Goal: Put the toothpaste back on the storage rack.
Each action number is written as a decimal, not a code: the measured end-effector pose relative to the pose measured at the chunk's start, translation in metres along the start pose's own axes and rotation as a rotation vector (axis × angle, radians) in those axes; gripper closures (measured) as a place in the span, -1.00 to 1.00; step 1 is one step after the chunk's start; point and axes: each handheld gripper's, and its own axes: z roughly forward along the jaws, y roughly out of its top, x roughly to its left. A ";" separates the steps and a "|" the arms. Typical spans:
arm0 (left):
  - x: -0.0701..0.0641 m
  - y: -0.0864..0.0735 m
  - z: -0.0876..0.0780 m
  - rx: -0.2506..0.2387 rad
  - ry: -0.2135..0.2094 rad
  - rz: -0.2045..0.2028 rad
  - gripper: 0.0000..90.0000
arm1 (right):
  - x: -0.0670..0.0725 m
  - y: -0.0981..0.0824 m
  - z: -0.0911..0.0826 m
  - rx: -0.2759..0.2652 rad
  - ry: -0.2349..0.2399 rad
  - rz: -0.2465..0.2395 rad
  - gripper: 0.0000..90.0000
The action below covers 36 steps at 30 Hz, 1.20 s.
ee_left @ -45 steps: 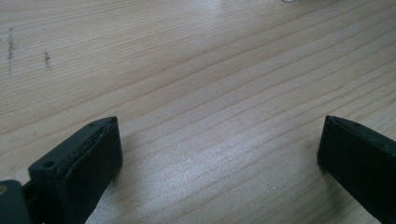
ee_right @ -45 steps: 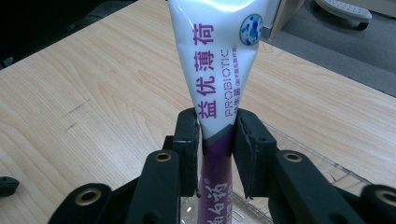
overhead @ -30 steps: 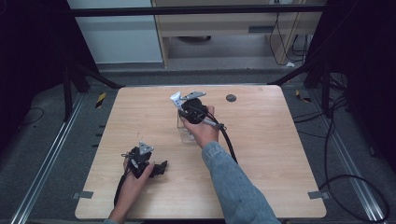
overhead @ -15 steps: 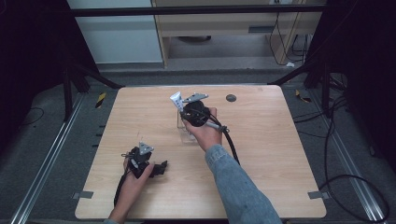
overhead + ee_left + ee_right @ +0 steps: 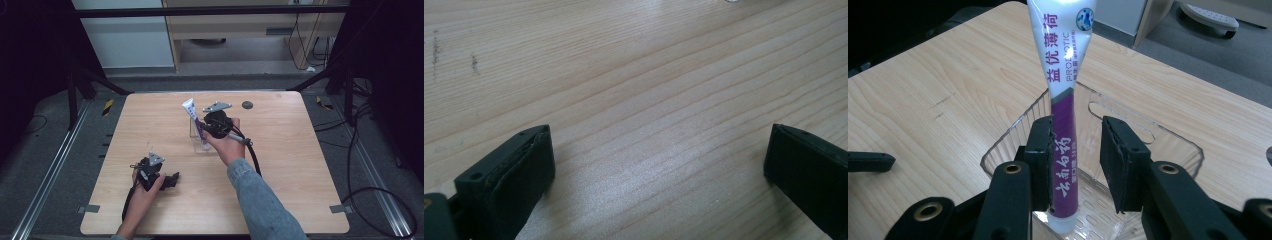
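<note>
The right gripper [image 5: 1075, 165] had its jaws spread, one touching a white-and-purple tube [image 5: 1063, 120], the other apart. The tube stood cap-down, tilted, inside a clear plastic basket [image 5: 1168, 145] on the table [image 5: 300, 150]. The left gripper [image 5: 659, 165] rested with jaws spread wide over bare wood.

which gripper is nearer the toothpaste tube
Right. The right gripper has its jaws either side of the toothpaste tube standing in the clear bin; the left gripper rests far off, near the table's front.
</note>
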 end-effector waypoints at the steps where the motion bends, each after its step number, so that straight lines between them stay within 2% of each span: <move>1: 0.000 0.000 0.000 0.000 0.000 0.001 -1.00 | -0.001 0.000 -0.002 0.000 -0.002 -0.001 0.48; 24: 0.000 0.000 0.000 0.000 0.000 0.000 -1.00 | -0.019 -0.015 -0.031 -0.017 -0.013 0.018 0.42; 36: 0.000 0.000 0.000 0.000 0.000 0.000 -1.00 | -0.036 -0.024 -0.047 -0.027 -0.036 0.053 0.20</move>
